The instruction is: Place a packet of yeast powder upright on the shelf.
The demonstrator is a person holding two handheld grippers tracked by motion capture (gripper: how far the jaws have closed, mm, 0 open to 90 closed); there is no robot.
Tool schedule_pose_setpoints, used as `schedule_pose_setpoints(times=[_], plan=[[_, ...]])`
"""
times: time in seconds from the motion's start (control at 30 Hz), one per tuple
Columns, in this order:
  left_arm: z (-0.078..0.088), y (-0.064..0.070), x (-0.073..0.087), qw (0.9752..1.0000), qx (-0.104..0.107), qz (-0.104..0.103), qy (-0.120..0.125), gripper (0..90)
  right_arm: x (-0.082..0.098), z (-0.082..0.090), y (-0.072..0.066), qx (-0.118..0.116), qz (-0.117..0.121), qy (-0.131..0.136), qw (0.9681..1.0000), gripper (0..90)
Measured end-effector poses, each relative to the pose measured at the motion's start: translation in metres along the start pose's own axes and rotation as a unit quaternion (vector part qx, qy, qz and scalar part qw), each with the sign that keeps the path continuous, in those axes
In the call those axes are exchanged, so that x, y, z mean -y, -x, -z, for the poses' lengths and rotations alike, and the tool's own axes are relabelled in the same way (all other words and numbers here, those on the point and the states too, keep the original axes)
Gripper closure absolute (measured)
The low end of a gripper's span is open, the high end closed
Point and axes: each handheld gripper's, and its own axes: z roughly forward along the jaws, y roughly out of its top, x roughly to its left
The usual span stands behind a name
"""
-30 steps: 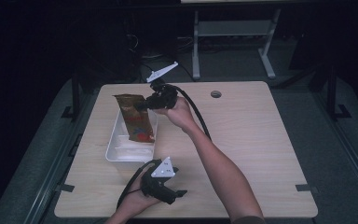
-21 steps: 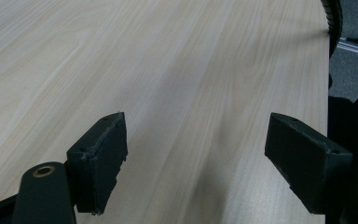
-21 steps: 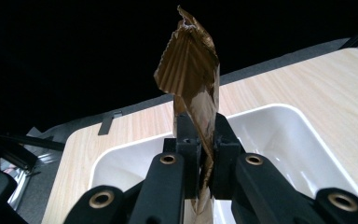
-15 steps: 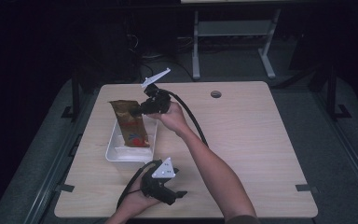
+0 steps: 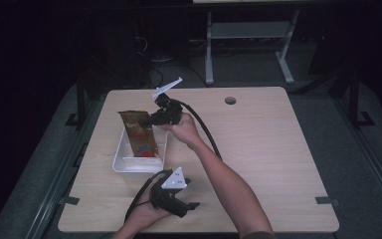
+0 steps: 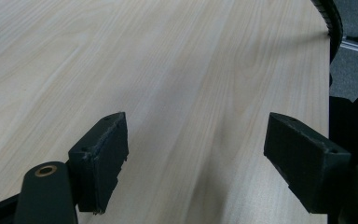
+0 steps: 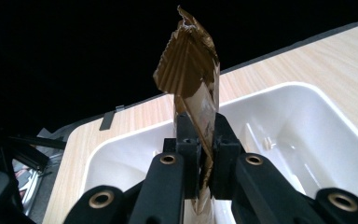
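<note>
A crumpled brown snack packet (image 5: 140, 135) hangs upright with its lower end inside the white tray (image 5: 121, 162) at the table's left. My right gripper (image 5: 148, 121) is shut on the packet's upper right edge. The right gripper view has the two jaws of my right gripper (image 7: 200, 137) pressed together on the packet (image 7: 189, 79), with the tray (image 7: 307, 140) below and behind. My left gripper (image 5: 191, 205) lies near the table's front edge, in front of the tray. Its jaws (image 6: 196, 154) stand wide apart over bare wood with nothing between them.
The light wooden table (image 5: 278, 149) stretches bare to the right of both arms. A round cable hole (image 5: 230, 100) sits near its far edge. The right gripper's black cable (image 5: 205, 130) trails along the forearm. A metal stand (image 5: 248, 35) is on the floor beyond the table.
My right hand has sunk a little and shifted left, carrying the packet down into the tray. The left gripper has stayed where it was.
</note>
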Motion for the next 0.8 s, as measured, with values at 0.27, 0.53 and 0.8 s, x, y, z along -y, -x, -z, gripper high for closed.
schedule_pose_setpoints(times=[0.27,0.53,0.8], plan=[[-0.001,0.001,0.000,1.0000,0.001,0.002,-0.001,21.1,0.008,-0.006,0.002,0.000,-0.004,-0.007,1.0000,84.4],[-0.002,0.002,0.000,1.0000,0.002,-0.002,-0.004,21.1,0.017,-0.006,0.007,-0.002,-0.020,-0.004,0.9998,83.2],[-0.003,0.002,0.000,1.0000,0.002,-0.005,-0.008,21.1,0.021,-0.004,0.009,0.002,-0.032,-0.010,0.9994,75.1]])
